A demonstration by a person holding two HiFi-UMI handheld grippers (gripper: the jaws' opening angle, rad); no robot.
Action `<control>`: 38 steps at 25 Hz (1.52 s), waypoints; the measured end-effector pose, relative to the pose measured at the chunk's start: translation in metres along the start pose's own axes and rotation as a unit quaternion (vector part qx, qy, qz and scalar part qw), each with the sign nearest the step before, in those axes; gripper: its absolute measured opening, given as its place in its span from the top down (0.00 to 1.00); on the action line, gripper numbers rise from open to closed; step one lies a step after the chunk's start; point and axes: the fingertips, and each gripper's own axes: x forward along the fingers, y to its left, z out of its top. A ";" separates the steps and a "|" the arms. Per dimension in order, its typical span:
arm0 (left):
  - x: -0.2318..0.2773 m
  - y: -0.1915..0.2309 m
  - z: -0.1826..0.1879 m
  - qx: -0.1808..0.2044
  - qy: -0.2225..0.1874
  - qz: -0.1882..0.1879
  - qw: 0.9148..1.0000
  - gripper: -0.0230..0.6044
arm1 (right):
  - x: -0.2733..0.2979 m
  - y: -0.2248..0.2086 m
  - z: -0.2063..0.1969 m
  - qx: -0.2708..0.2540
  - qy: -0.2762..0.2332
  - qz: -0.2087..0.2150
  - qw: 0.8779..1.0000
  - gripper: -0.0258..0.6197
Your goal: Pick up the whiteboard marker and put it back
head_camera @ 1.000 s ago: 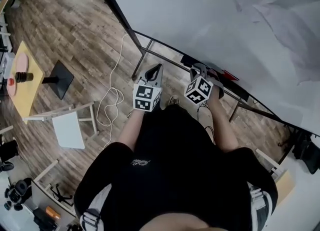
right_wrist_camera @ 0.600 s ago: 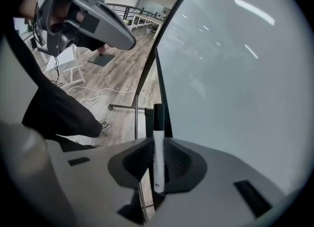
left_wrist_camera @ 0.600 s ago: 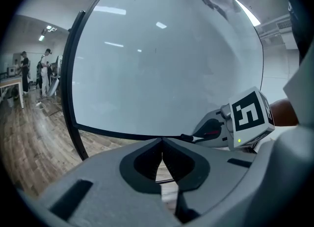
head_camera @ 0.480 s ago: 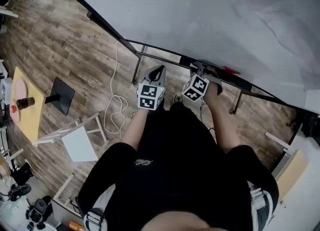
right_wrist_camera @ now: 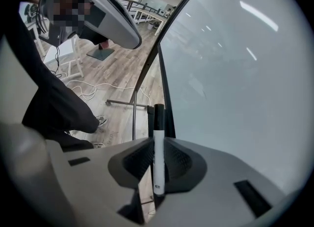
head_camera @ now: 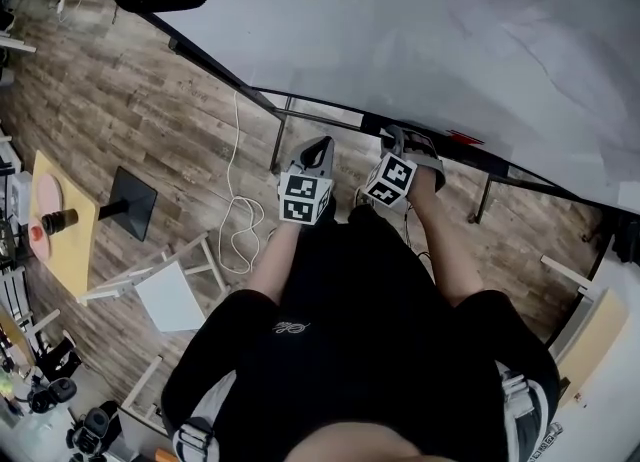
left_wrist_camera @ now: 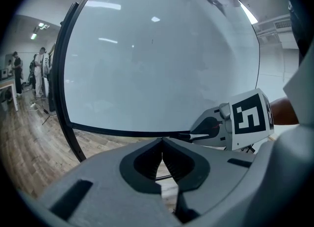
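The whiteboard marker (right_wrist_camera: 158, 162), white with a black cap, stands upright between the pads of my right gripper (right_wrist_camera: 158, 145), which is shut on it. Its cap end points at the black lower frame (right_wrist_camera: 167, 118) of the whiteboard (right_wrist_camera: 235, 73). In the left gripper view the marker (left_wrist_camera: 198, 135) sticks out of the right gripper (left_wrist_camera: 216, 125) just above the board's bottom rail (left_wrist_camera: 122, 131). My left gripper (left_wrist_camera: 162, 143) is shut on nothing. In the head view the left gripper (head_camera: 318, 147) and the right gripper (head_camera: 400, 136) are side by side at the whiteboard's (head_camera: 420, 40) lower edge.
The board's metal stand legs (head_camera: 281, 135) rest on the wooden floor (head_camera: 120, 120). A white cable (head_camera: 236, 225) lies looped at the left, near a white stool (head_camera: 168, 295), a black base plate (head_camera: 130, 203) and a yellow table (head_camera: 62, 225). People (left_wrist_camera: 14, 69) stand far off.
Both grippers have sunk a little toward the board's lower edge, and the head view has shifted. The marker stays in the right gripper.
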 end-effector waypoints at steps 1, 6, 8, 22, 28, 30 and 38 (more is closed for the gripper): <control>0.000 -0.001 0.000 0.001 0.000 -0.001 1.000 0.95 | 0.000 0.001 0.000 0.000 -0.001 -0.001 1.000 0.87; -0.001 -0.006 0.000 0.004 0.001 -0.005 1.000 0.95 | -0.001 0.002 0.002 -0.013 -0.004 -0.004 1.000 0.87; -0.002 -0.008 -0.001 0.002 0.002 -0.005 1.000 0.95 | -0.001 0.001 0.002 -0.021 -0.006 -0.007 1.000 0.87; -0.005 -0.011 -0.002 0.002 -0.002 -0.013 1.000 0.95 | -0.004 -0.004 0.002 -0.009 -0.012 -0.020 1.000 0.80; -0.005 -0.010 0.010 0.006 -0.016 -0.029 0.999 0.95 | -0.022 -0.014 0.013 0.105 -0.056 -0.035 0.992 0.78; -0.003 -0.011 0.013 0.009 -0.017 -0.038 0.999 0.95 | -0.029 -0.018 0.018 0.150 -0.077 -0.044 0.985 0.78; -0.004 -0.027 0.039 0.058 -0.041 -0.080 0.994 0.95 | -0.075 -0.041 0.024 0.381 -0.173 -0.099 0.903 0.92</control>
